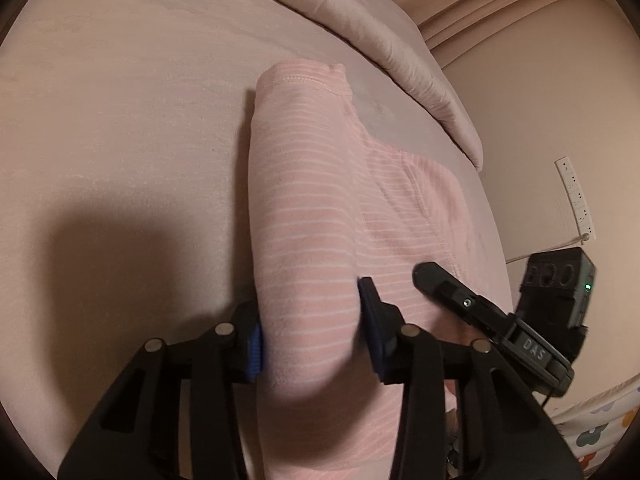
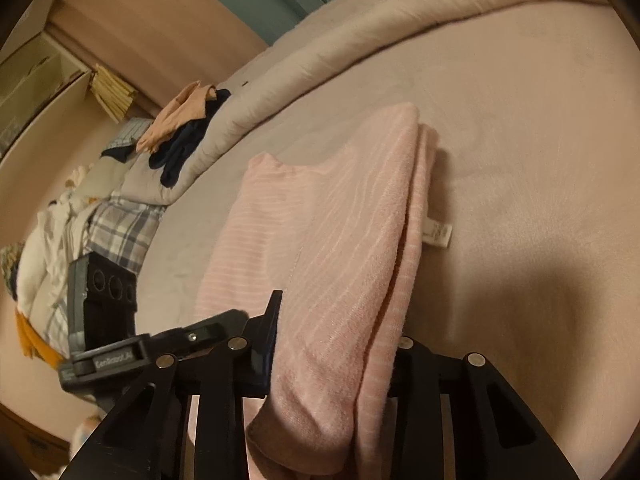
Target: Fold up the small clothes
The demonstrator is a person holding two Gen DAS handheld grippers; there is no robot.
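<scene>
A pink garment with thin white stripes lies folded lengthwise on the pink bed sheet. My left gripper is shut on its near end, and the blue pads press a thick fold of cloth from both sides. In the right wrist view the same garment runs away from me, with a white label sticking out at its right edge. My right gripper is shut on a bunched end of it. Its right finger is mostly hidden behind the cloth.
A rolled pink duvet borders the far side of the sheet. A heap of peach and dark clothes and a plaid piece lie beside it. A white power strip hangs on the wall.
</scene>
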